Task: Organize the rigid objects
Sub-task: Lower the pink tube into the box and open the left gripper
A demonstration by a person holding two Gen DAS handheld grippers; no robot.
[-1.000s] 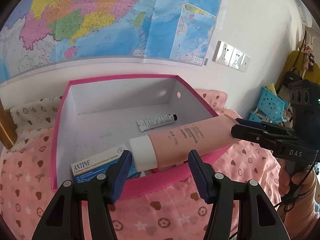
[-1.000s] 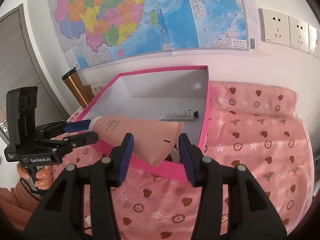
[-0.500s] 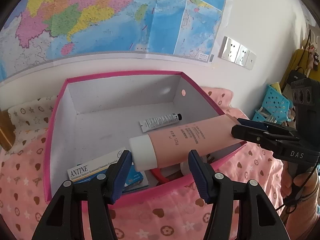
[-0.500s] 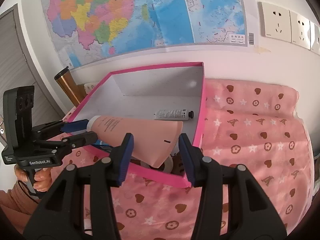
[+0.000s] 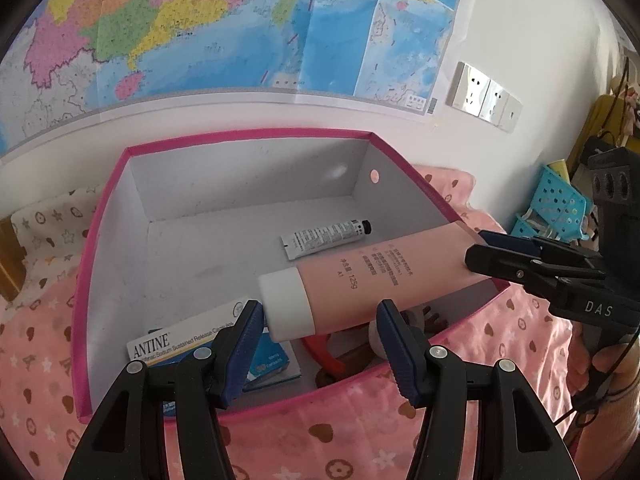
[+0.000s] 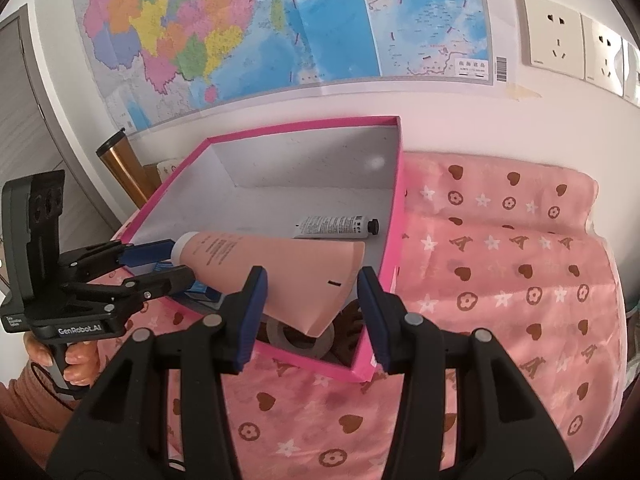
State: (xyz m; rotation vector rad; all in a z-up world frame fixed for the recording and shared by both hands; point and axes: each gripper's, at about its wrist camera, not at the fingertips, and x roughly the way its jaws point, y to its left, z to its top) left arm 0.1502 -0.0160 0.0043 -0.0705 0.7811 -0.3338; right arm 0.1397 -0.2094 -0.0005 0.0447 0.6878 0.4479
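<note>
A pink tube (image 5: 380, 276) with a white cap hangs level over the near part of an open pink box (image 5: 240, 136). My left gripper (image 5: 320, 328) is shut on its cap end. My right gripper (image 6: 310, 308) is shut on the tube's (image 6: 280, 272) flat crimped end. In the right wrist view the left gripper (image 6: 168, 262) shows at the left, and in the left wrist view the right gripper (image 5: 484, 250) shows at the right. Inside the box (image 6: 304, 128) lie a small white tube (image 5: 324, 236), an ANTINE carton (image 5: 180, 340) and a blue carton (image 5: 276, 360).
A red ring (image 5: 320, 352) and a grey tape roll (image 6: 300, 336) lie in the box's near corner, partly hidden under the tube. The box rests on a pink patterned cloth (image 6: 500, 280) against a wall with a map. A copper flask (image 6: 120, 160) stands left, a blue basket (image 5: 560, 204) right.
Both grippers have carried the pink tube forward over the box. The near wall has dropped lower in both views, and more of the box's contents now show under the tube.
</note>
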